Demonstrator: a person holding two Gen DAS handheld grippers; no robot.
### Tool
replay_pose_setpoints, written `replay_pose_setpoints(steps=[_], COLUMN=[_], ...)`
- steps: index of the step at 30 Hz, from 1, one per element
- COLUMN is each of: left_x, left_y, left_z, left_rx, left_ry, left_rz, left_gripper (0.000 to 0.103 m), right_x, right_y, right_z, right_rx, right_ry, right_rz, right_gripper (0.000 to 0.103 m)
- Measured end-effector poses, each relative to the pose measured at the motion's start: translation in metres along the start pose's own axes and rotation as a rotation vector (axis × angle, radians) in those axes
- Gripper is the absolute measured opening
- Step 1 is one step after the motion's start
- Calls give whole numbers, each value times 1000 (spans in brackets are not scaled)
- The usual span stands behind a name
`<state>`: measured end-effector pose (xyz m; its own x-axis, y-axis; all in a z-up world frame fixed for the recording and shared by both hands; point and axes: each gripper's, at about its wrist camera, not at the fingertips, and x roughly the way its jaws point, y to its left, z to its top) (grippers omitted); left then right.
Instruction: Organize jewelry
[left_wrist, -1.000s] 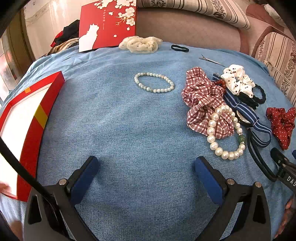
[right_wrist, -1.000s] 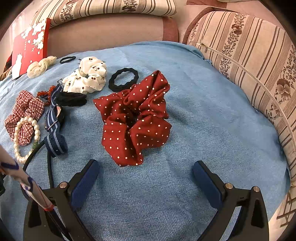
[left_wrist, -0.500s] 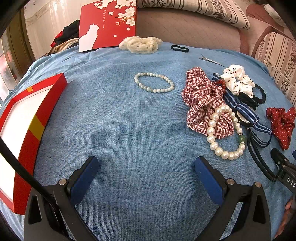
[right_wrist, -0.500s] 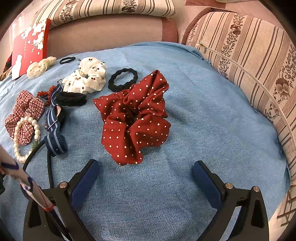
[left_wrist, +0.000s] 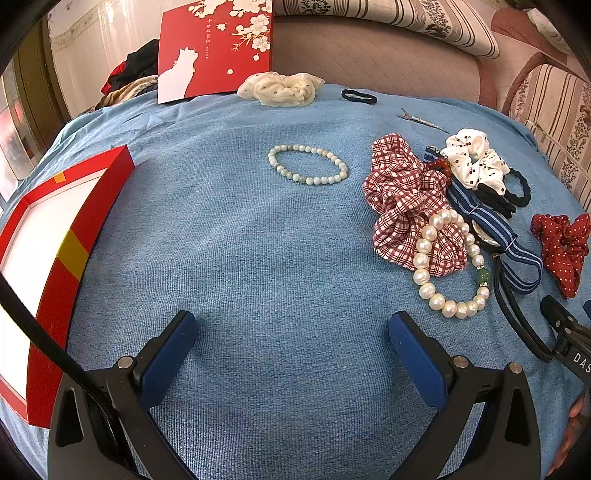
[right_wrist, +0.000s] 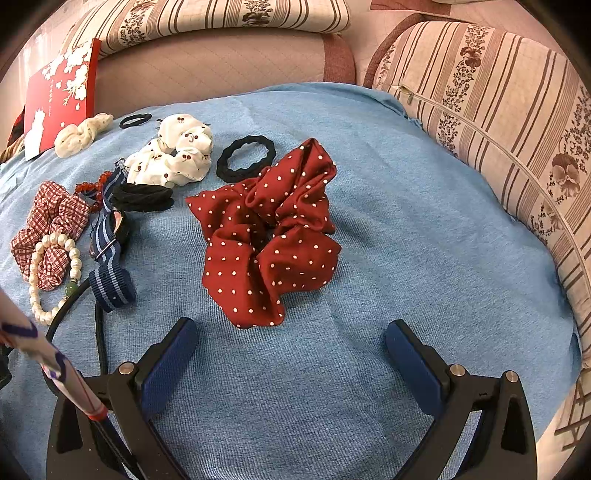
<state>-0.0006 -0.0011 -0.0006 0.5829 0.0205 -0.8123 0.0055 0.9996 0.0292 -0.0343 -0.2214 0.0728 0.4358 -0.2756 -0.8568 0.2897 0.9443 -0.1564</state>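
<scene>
Left wrist view: I am holding left tool spread wide, gripping nothing, over blue blanket. Jade bead bracelet lying straight ahead, well apart; pearl bracelet nearer, ahead-right, draped on checked scrunchie. Red box sitting left.

Right wrist view: right tool gaping, empty; polka-dot scrunchie lying just ahead, pearls far left. Left tool likely better placed.
</scene>
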Motion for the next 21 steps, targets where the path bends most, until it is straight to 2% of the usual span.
replay_pose_setpoints(steps=[7, 12, 14, 21], left_x=[-13, -43, -62, -119], left_y=[3, 6, 9, 18], left_z=[-9, -34, -46, -88], left_rx=[8, -29, -42, -19], left_ry=[33, 4, -37, -183], left_rz=[-48, 3, 31, 135], left_gripper=[103, 103, 103, 103], right_x=[-1, -11, -20, -79], right_y=[1, -2, -8, -34], right_z=[0, -6, -9, -45], right_rx=[5, -12, -12, 123], right_ry=[-2, 0, -7, -172], right_rz=[12, -1, -19, -40], right_gripper=[103, 103, 102, 102])
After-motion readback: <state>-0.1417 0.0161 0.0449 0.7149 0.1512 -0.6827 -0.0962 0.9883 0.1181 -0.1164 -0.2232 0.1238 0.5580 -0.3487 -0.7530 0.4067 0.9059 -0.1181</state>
